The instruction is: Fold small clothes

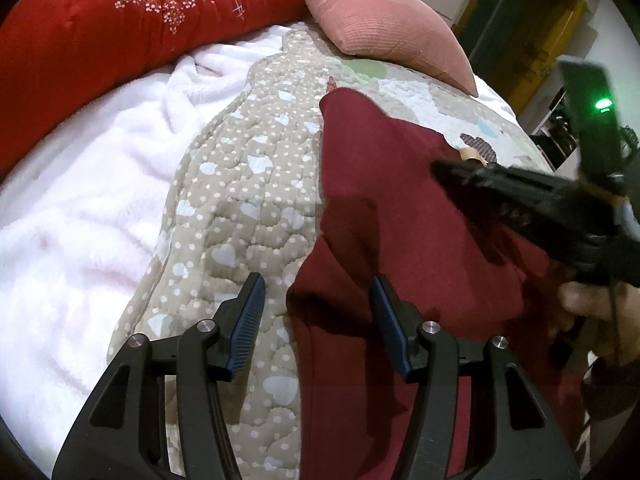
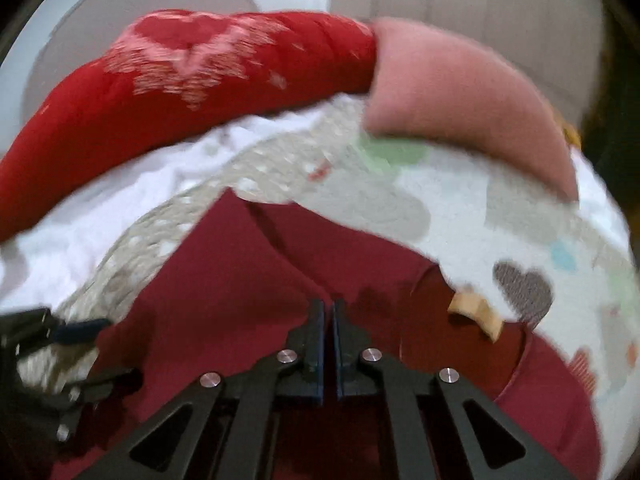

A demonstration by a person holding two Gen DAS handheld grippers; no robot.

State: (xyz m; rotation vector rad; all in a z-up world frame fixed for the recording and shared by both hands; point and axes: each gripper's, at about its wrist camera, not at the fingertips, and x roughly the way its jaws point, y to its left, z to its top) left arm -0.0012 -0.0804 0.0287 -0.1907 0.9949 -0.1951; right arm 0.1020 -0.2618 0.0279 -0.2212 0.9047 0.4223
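Note:
A dark red garment (image 1: 400, 208) lies on the quilted bed cover, partly folded, with a beige neck label (image 2: 476, 314) showing in the right wrist view. My left gripper (image 1: 318, 300) is open and empty, its blue pads straddling the garment's left edge just above the cloth. My right gripper (image 2: 329, 312) is shut with a raised fold of the red garment (image 2: 240, 264) pinched at its tips; that view is blurred. The right gripper also shows in the left wrist view (image 1: 452, 172), over the garment's right side. The left gripper shows at the left edge of the right wrist view (image 2: 86, 326).
A beige quilt with white dots and hearts (image 1: 248, 184) covers the bed. A white fluffy blanket (image 1: 80, 200) lies to the left. A red floral comforter (image 1: 120, 12) and a pink pillow (image 1: 384, 16) sit at the far side.

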